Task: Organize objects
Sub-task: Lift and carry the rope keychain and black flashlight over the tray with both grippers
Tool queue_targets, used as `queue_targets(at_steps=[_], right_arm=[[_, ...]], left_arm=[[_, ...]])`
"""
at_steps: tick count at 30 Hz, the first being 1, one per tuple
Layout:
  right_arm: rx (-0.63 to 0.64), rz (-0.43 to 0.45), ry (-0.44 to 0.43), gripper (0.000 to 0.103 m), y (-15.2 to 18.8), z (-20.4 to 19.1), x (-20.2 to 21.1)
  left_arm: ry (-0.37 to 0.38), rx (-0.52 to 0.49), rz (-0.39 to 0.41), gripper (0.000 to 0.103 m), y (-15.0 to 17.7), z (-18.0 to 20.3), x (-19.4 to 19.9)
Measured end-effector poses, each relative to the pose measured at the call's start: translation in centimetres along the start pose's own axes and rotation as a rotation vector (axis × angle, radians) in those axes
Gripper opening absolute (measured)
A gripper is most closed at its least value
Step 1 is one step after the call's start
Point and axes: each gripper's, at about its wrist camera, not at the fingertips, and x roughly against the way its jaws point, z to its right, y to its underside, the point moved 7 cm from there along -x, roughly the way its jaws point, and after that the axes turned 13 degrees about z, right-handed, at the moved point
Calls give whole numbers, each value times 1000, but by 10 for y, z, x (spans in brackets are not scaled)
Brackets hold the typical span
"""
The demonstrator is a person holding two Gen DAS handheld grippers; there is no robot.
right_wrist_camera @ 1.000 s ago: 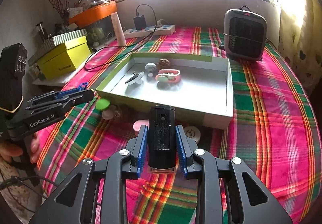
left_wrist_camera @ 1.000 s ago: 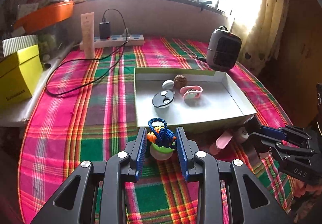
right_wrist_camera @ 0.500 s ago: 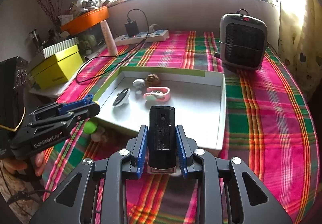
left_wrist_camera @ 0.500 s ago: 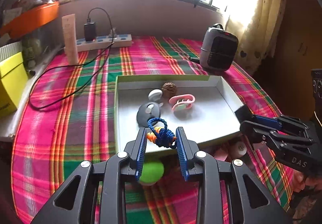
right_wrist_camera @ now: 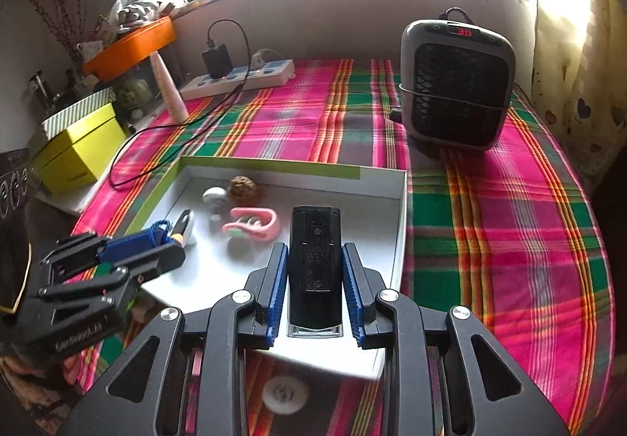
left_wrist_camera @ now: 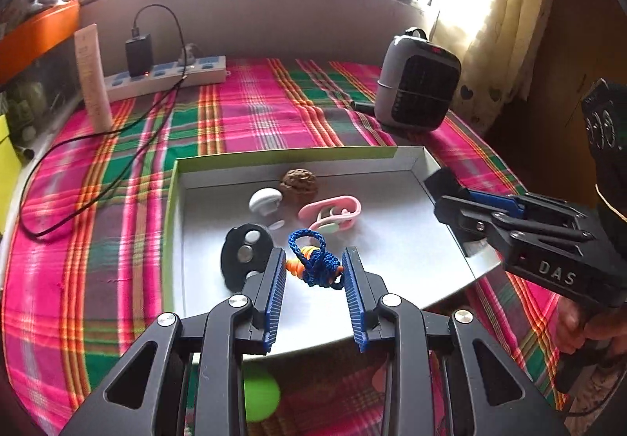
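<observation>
Two grippers hang over the shallow white box on the plaid cloth. The left gripper pinches a blue cord knot with orange beads above the box's near left part, just beside a black disc on the floor of the box. The right gripper is clamped on an upright black device over the box's near right side. A pink clip, a white cap and a brown nut lie farther back inside. A green ball sits on the cloth outside the near wall.
</observation>
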Motion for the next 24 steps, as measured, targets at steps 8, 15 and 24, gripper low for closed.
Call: queue_targets(at_steps=[8, 15, 24], right_arm=[[-31, -39, 21, 29, -3, 14, -27], [-32, -62, 34, 29, -3, 19, -42], [-19, -70, 50, 29, -3, 19, -49]], left_arm=[[-4, -7, -34, 28, 5, 0, -17], [1, -8, -53, 28, 7, 0, -27], [-3, -5, -67, 28, 9, -1, -34]])
